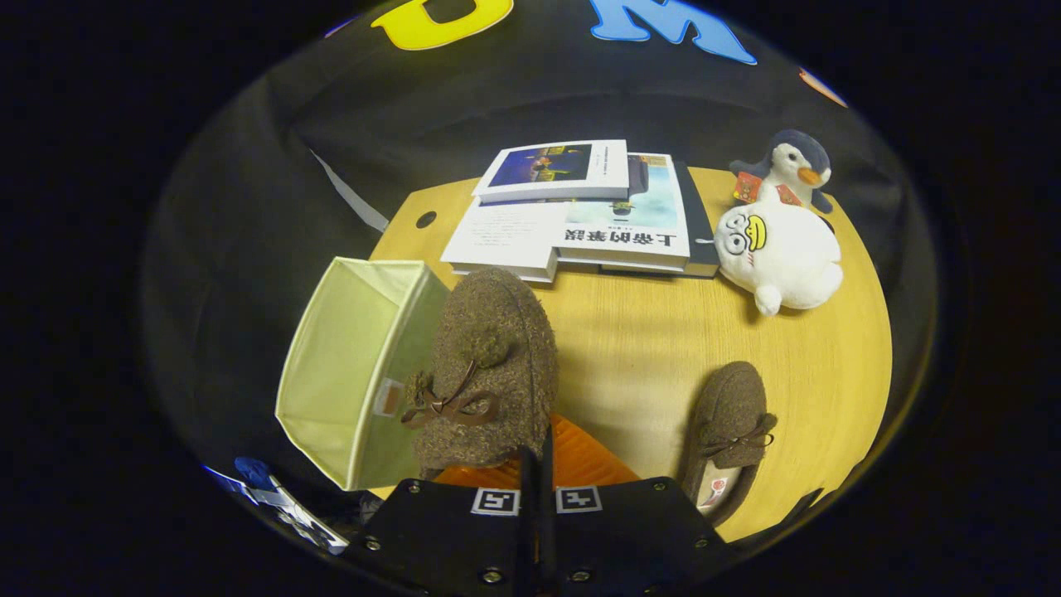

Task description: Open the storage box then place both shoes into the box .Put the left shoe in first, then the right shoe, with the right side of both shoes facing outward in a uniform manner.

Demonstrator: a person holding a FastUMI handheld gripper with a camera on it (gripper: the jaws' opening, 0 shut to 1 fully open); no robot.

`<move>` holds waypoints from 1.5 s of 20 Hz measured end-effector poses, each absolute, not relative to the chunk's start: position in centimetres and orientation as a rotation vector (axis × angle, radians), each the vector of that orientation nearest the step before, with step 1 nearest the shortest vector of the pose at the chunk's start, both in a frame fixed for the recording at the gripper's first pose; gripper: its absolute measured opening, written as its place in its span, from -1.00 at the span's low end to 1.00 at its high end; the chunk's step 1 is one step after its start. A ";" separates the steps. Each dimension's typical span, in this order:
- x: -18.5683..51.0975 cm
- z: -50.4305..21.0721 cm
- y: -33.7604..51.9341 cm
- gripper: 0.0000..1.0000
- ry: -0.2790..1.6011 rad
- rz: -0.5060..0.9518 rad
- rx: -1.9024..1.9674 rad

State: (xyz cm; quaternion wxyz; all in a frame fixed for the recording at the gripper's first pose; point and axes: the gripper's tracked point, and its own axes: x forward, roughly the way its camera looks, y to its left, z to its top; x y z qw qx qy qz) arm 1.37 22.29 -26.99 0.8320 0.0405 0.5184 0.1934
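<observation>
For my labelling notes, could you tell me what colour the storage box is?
The storage box is pale yellow-green, seen in the gripper view.

Round wooden table (638, 348) with stacked books (580, 224), two plush toys (779, 249), a brown shoe (729, 431), storage box (356, 365).

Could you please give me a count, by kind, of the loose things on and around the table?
Shoes: 2, one held by the shut claw, one on the table
Soft toys: 2
Books: at least 3, stacked
Storage box: 1, open
Total: at least 8
</observation>
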 end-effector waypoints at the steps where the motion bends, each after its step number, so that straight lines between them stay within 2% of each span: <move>1: 1.2 -25.9 23.5 -0.97 1.106 0.425 0.112; 6: 1.0 -22.2 30.3 -0.97 1.118 0.530 0.153; 11: 1.0 -22.3 35.9 -0.97 1.121 0.572 0.099; 23: 0.5 -30.3 43.2 -0.96 1.270 0.496 -0.002; 27: 0.2 -31.6 44.3 -0.96 1.285 0.520 -0.017; 29: -0.5 -31.5 44.6 -0.64 1.296 0.559 -0.011; 30: -0.4 -31.1 44.6 -0.17 1.283 0.582 -0.010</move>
